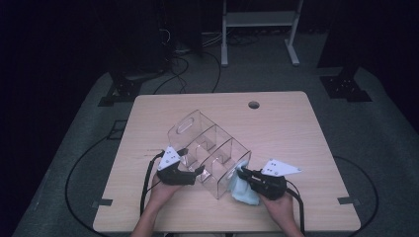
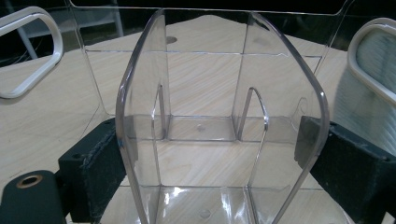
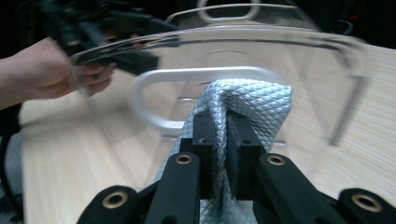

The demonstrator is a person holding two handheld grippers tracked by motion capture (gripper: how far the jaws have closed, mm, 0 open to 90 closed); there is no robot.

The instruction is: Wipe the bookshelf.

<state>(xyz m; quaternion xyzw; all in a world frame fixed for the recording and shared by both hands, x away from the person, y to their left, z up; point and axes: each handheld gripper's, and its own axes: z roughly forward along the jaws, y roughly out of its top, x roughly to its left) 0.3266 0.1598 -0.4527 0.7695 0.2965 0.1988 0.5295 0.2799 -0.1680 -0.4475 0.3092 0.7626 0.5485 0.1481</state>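
The clear organizer [image 1: 210,153] is sitting mid-desk [image 1: 286,123], w/ its long axis running diagonally from far-left to near-right. The left gripper [image 1: 197,173] is clamping the organizer's near-left wall; in the left gripper view the pads [image 2: 100,168] are pressing on that curved wall from both sides, so jaws wide but gripping.

The right gripper [image 1: 245,174] is closed tight on a light-blue cloth [image 1: 242,190], pinched between its fingers [image 3: 205,149].

Key relation: the cloth is right at the organizer's near-right end wall, touching or just beside it. From the right gripper the wall w/ its oval handle slot [image 3: 201,100] is lying straight ahead, i.e. toward the left. The right hand is nearer that end; the left is bracing the other side. Prob. the next wipe is going across that end wall.
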